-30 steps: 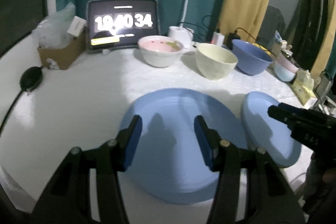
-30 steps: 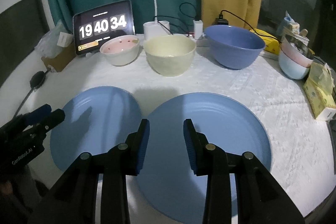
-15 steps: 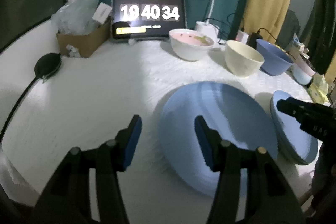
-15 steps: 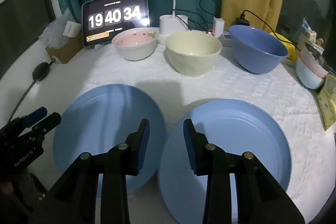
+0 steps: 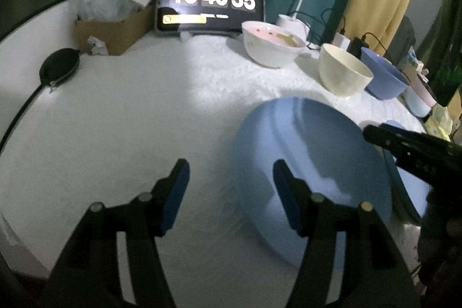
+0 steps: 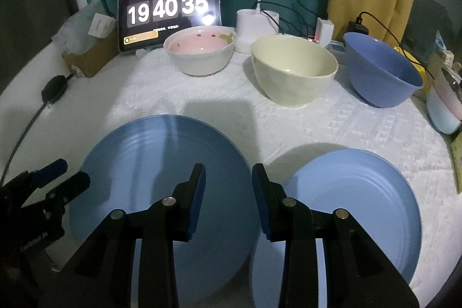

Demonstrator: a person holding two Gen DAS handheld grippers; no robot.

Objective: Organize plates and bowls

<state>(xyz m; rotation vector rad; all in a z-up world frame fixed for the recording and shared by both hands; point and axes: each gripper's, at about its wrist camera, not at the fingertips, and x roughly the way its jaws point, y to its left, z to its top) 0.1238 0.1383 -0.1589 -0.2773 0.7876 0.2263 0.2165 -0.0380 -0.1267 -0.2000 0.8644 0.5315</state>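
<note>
Left view is blurred; the right round blue plate (image 6: 361, 201) is nearly hidden there behind the black right gripper (image 6: 228, 197). Two smooth plates side by side near, the left round blue plate (image 6: 161, 178) included. Three bowls far: pink-lined white bowl (image 6: 199, 51), cream bowl (image 6: 294, 71), blue bowl (image 6: 381, 68). Left gripper (image 5: 231, 192) jaws, just widened, are empty over the white textured cloth (image 6: 332, 120); right jaws are parted, empty, over the plates' gap.
</note>
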